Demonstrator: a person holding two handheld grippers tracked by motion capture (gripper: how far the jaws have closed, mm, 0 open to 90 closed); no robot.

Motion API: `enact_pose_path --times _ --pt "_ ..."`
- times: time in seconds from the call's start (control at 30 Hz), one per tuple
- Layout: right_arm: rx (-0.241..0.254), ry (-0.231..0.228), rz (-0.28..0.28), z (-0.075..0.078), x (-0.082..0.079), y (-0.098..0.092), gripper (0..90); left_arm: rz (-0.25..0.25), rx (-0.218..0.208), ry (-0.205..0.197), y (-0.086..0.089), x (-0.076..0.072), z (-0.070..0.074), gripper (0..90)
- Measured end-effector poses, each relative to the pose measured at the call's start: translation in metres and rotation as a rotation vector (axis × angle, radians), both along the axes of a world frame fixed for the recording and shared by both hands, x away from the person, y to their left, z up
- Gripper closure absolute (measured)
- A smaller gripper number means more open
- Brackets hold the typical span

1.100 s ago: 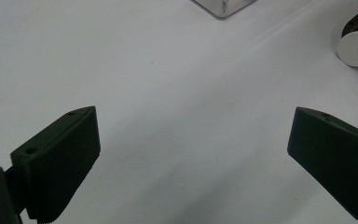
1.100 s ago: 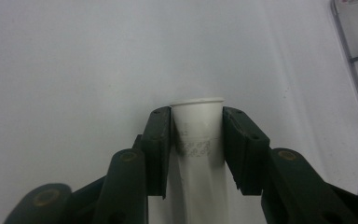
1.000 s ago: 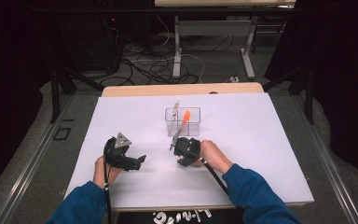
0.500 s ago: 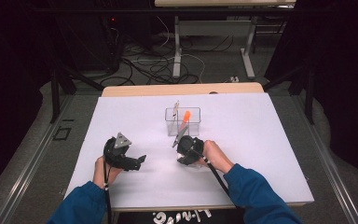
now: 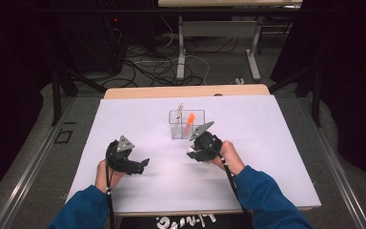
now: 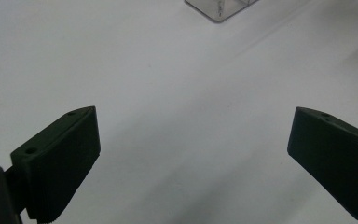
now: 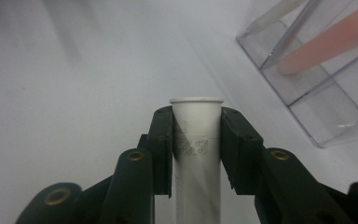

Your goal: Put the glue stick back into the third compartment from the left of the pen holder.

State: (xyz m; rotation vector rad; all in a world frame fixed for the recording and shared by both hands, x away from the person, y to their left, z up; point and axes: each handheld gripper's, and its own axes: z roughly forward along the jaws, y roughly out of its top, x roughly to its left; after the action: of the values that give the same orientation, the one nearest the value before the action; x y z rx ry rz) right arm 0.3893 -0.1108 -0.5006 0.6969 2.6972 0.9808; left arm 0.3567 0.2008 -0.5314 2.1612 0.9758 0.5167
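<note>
Between the right gripper's [image 7: 196, 140] closed jaws sat a white tube [image 7: 196, 154], carried toward the clear box [image 7: 317, 88] ahead and right; next it needed tipping in. The left gripper [image 6: 191, 154] stood open, empty.

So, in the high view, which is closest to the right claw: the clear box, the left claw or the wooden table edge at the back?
1. Clear box, just beyond the right claw.
2. Left claw, across to the left.
3. Wooden table edge, at the far back.
</note>
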Motion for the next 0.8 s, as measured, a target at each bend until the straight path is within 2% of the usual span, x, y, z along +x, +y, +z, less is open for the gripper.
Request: enact_pose_path --times 0.07,0.1,0.13,0.17,0.37,0.43,0.47,0.6,0.8 --pt "0.032 -0.005 -0.027 0.002 0.000 -0.004 67.2 0.001 0.002 -0.001 0.000 0.000 0.000 2.2" --pt "0.051 -0.014 -0.035 0.003 0.000 -0.006 67.3 -0.010 0.008 0.016 0.001 0.000 0.002 2.2" --pt "0.061 -0.024 -0.055 0.004 0.001 -0.007 67.2 -0.004 0.004 0.008 0.001 0.000 0.001 2.2" --pt "0.065 -0.025 -0.052 0.005 0.001 -0.009 67.2 0.003 -0.001 -0.004 0.000 0.000 0.001 2.3" --pt "0.114 -0.074 -0.110 0.010 0.005 -0.019 67.2 -0.004 0.005 -0.002 0.001 0.000 0.001 2.3" --pt "0.136 -0.088 -0.138 0.012 0.007 -0.023 67.2 -0.014 0.012 0.016 0.002 0.000 0.002 2.2" --pt "0.137 -0.085 -0.141 0.013 0.007 -0.024 67.2 -0.013 0.013 0.016 0.002 0.000 0.002 2.2" --pt "0.176 -0.129 -0.191 0.015 0.012 -0.031 67.2 -0.011 0.015 0.020 0.002 0.000 0.003 2.3" --pt "0.221 -0.159 -0.244 0.018 0.018 -0.038 67.2 0.001 0.006 0.002 0.001 0.000 0.001 2.2"
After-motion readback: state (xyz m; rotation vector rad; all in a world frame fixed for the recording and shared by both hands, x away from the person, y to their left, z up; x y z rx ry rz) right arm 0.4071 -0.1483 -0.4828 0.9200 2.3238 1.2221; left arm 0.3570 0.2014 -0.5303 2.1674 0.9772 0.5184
